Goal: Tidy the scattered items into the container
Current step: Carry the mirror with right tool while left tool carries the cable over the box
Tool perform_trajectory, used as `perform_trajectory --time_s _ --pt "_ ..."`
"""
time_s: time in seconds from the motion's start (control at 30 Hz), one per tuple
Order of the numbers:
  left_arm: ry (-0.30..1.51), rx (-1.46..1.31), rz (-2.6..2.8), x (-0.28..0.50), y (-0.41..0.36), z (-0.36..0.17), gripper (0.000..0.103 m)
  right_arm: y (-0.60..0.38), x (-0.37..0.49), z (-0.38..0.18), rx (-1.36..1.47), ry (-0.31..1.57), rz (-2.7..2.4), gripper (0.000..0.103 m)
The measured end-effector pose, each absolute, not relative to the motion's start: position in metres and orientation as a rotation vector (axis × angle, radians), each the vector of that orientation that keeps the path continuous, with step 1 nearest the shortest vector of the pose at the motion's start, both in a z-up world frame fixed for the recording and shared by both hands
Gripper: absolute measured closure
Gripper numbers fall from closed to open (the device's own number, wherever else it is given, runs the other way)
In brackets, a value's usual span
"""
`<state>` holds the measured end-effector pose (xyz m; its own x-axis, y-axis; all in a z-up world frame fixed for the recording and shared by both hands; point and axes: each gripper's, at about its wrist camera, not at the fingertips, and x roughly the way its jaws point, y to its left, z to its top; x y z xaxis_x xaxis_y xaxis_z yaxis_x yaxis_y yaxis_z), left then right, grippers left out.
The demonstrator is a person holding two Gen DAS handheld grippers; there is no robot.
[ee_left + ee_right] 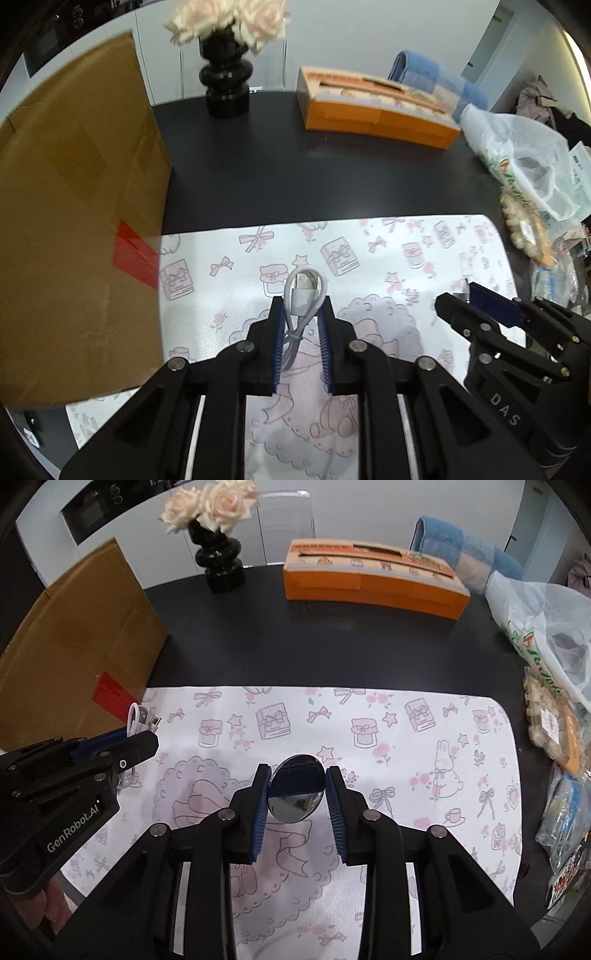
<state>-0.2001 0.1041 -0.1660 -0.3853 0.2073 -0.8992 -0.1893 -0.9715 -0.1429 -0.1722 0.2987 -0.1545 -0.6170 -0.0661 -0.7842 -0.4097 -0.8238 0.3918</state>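
Black table point(332, 642) under a patterned mat point(406, 738); left tool point(303, 314) clamps a white cable point(301, 295), right tool point(297, 786) a shiny disc point(295, 794).

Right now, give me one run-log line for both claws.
left claw: shut on white USB cable | right claw: shut on round shiny disc | both over patterned mat | cardboard box left

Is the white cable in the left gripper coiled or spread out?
Coiled. The white cable is looped into a bundle tied near its middle, and the left gripper is shut on it above the mat.
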Motion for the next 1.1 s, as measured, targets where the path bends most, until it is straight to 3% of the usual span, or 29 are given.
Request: perform_trajectory --time_s 0.6,1.1 --pt "-0.049 -1.333 2.571 -0.12 0.079 -0.081 0.086 0.255 -0.094 -0.07 -0.999 0.735 2.609 0.072" --pt "-0.08 -1.232 2.62 -0.088 0.067 -0.053 0.086 0.234 -0.064 -0.035 -0.895 0.676 2.642 0.072"
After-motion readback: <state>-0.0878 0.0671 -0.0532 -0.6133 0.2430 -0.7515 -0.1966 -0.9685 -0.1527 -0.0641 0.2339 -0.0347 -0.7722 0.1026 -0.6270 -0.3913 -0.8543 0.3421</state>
